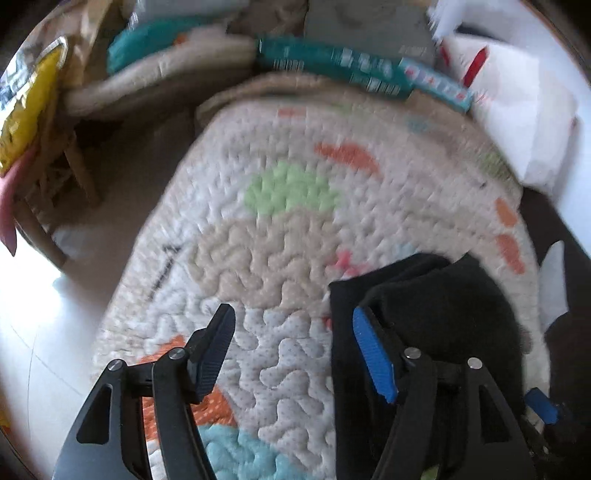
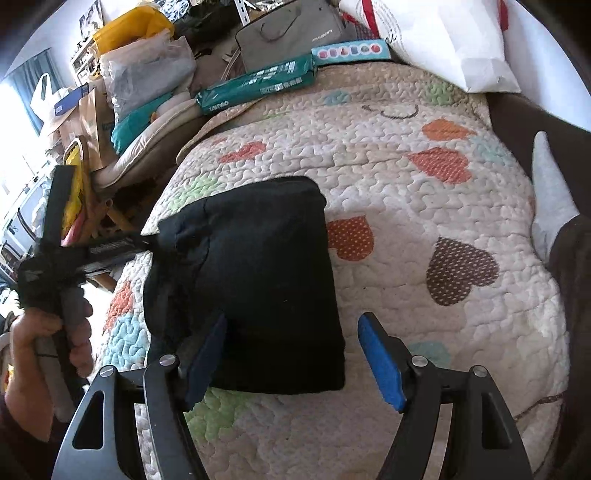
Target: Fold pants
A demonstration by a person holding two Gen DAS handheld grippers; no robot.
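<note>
The black pants (image 2: 255, 280) lie folded into a thick rectangular bundle on the quilted bedspread (image 2: 424, 229). In the left wrist view the pants (image 1: 436, 314) lie at the lower right, under the blue-padded finger (image 1: 373, 354). My left gripper (image 1: 295, 350) is open and empty above the quilt (image 1: 280, 236), beside the bundle's left edge. My right gripper (image 2: 291, 358) is open and empty, its jaws over the bundle's near edge. The left gripper (image 2: 122, 243) also shows in the right wrist view, held in a hand at the bundle's left side.
Teal boxes (image 2: 258, 85), a grey bag (image 2: 291, 33) and a white bag (image 2: 454, 44) crowd the far end of the bed. Paper bags and cushions (image 2: 129, 110) pile up at the left. A dark sofa edge with a grey sock (image 2: 550, 192) is at the right.
</note>
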